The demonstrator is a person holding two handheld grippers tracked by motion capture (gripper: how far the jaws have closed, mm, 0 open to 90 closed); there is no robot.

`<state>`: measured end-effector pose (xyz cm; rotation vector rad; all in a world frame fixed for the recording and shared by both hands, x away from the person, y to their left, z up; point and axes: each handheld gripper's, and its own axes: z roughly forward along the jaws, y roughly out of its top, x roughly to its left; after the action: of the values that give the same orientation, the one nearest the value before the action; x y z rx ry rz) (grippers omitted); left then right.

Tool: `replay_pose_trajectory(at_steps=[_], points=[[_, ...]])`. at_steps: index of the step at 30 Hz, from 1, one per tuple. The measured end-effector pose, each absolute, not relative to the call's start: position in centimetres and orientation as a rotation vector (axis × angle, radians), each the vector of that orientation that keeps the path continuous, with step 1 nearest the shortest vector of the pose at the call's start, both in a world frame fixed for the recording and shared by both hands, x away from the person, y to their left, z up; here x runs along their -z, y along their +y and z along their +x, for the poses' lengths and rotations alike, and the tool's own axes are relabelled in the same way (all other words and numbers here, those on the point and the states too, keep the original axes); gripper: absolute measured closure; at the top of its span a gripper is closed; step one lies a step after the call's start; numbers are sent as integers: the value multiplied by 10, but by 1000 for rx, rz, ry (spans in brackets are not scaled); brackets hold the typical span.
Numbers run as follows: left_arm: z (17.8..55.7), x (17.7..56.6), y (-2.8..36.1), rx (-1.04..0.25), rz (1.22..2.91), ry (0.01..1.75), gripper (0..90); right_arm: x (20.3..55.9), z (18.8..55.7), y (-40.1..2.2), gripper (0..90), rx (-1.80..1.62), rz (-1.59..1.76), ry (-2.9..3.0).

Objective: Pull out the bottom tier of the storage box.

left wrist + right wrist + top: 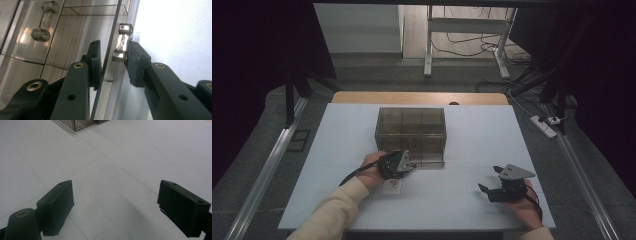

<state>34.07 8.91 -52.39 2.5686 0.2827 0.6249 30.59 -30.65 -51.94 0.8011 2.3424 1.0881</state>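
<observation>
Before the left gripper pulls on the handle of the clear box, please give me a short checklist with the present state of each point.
1. Left gripper at the clear box: ok.
2. Handle between its jaws: ok.
3. Pads pressing on the handle: cannot tell; one pad touches it, the other sits behind the clear panel.
4. Right gripper open and holding nothing: ok.
5. Right gripper bracing the box: not ok; it rests apart on the white table.

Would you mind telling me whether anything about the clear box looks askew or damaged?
Nothing stands out. The box sits squarely on the table, walls intact. The left hand-held gripper straddles its panel at the handle. The right hand-held gripper is open over bare table.
</observation>
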Motion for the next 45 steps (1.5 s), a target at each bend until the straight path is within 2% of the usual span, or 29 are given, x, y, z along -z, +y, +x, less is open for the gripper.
replay_pose_trajectory(at_steps=[45], points=[[333,523,90,-597,2575,253,672,519,306,-307,134,-1087,804,2342]])
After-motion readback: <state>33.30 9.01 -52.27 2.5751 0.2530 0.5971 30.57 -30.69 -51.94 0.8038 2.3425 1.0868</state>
